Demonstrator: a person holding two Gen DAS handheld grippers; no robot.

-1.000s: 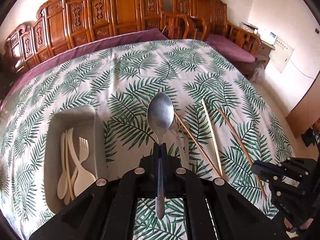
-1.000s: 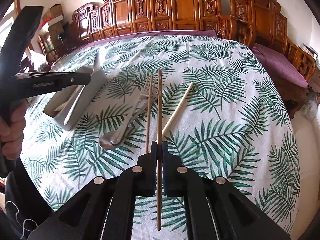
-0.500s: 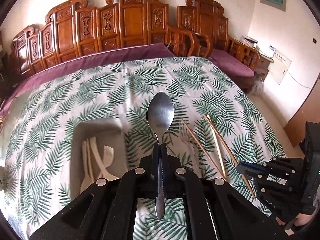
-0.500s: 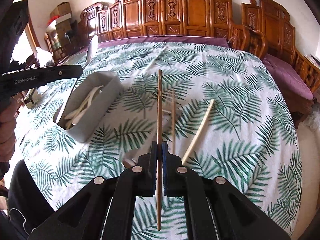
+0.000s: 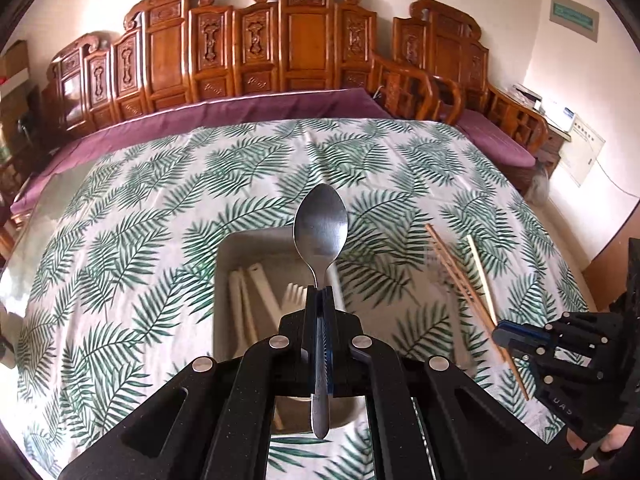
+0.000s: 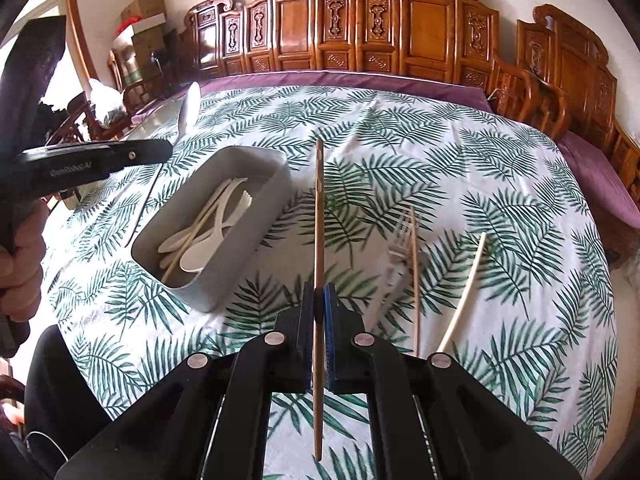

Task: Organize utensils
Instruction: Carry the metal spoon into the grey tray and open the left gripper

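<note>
Utensils sit at frame centre in both views. We see our left gripper [image 5: 318, 292] clamped on a metal spoon [image 5: 320, 224], its bowl above the grey tray [image 6: 256, 216] of pale cutlery. Our right gripper [image 6: 319, 290] pinches a wooden chopstick [image 6: 319, 216]; right of it, a fork [image 6: 402, 236] lies on the leaf-print cloth [image 6: 500, 184].

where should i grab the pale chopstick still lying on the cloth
Grip the pale chopstick near its middle, coming straight down from above with the jaws across its width. It lies flat and apart from the fork, so its long sides look clear.
</note>
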